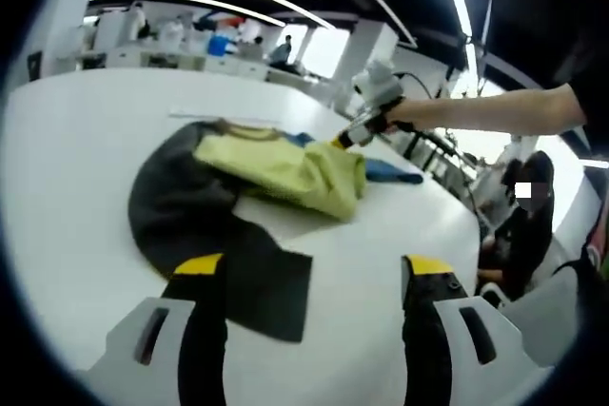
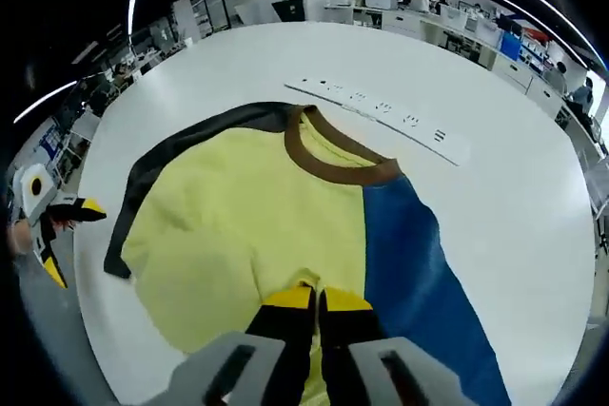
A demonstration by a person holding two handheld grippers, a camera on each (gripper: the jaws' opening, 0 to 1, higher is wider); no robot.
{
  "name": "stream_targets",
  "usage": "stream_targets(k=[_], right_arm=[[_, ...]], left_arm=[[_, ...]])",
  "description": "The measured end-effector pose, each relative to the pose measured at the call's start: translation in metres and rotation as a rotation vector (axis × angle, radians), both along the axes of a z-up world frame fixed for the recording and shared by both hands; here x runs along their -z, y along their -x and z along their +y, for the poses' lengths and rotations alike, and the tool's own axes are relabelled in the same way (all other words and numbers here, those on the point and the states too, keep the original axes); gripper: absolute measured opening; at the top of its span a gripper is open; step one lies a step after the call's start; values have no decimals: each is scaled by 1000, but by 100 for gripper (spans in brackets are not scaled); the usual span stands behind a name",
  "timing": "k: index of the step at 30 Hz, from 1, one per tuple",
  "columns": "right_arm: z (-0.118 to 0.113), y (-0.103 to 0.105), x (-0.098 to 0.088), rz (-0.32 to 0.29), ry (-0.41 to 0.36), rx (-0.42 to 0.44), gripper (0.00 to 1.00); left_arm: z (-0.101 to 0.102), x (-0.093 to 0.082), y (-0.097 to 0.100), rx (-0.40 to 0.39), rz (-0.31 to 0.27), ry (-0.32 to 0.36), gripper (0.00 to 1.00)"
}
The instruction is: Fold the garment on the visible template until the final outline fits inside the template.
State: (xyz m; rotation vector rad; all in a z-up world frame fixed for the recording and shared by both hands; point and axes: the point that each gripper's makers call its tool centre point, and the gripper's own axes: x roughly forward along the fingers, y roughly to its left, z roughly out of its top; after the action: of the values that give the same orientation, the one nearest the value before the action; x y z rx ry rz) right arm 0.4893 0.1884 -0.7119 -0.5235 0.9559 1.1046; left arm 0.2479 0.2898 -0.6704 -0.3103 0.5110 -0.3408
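Note:
A yellow and blue garment [image 2: 257, 216] with a brown collar [image 2: 328, 164] lies on a dark grey template [image 2: 190, 145] on the white table [image 2: 514, 187]. My right gripper [image 2: 317, 299] is shut on the yellow fabric at the garment's near edge. In the left gripper view the garment [image 1: 295, 173] is bunched and partly folded over on the template [image 1: 181, 206], with the right gripper [image 1: 354, 132] pinching its yellow edge. My left gripper [image 1: 314, 268] stands open near the template's corner, with no cloth in its jaws. It shows as the left gripper [image 2: 67, 240] at the table's edge.
A long white strip [image 2: 381, 106] with dark marks lies on the table beyond the collar. A person's arm [image 1: 495, 111] holds the right gripper. A seated person [image 1: 519, 225] is past the table's edge. Desks and equipment [image 2: 457, 21] stand in the background.

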Motion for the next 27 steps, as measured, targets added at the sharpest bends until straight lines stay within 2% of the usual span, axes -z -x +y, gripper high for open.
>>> stream_targets(k=[14, 23, 25, 27], right_arm=[[-1, 1, 1, -20, 5, -32, 0], [-8, 4, -4, -42, 4, -73, 15], [-9, 5, -6, -54, 4, -90, 23], [-11, 5, -9, -81, 11, -128, 35]], left_arm=[[1, 0, 1, 1, 3, -7, 71], [0, -1, 1, 2, -1, -5, 71], [0, 0, 2, 4, 0, -7, 71], [-1, 1, 2, 5, 2, -5, 71]])
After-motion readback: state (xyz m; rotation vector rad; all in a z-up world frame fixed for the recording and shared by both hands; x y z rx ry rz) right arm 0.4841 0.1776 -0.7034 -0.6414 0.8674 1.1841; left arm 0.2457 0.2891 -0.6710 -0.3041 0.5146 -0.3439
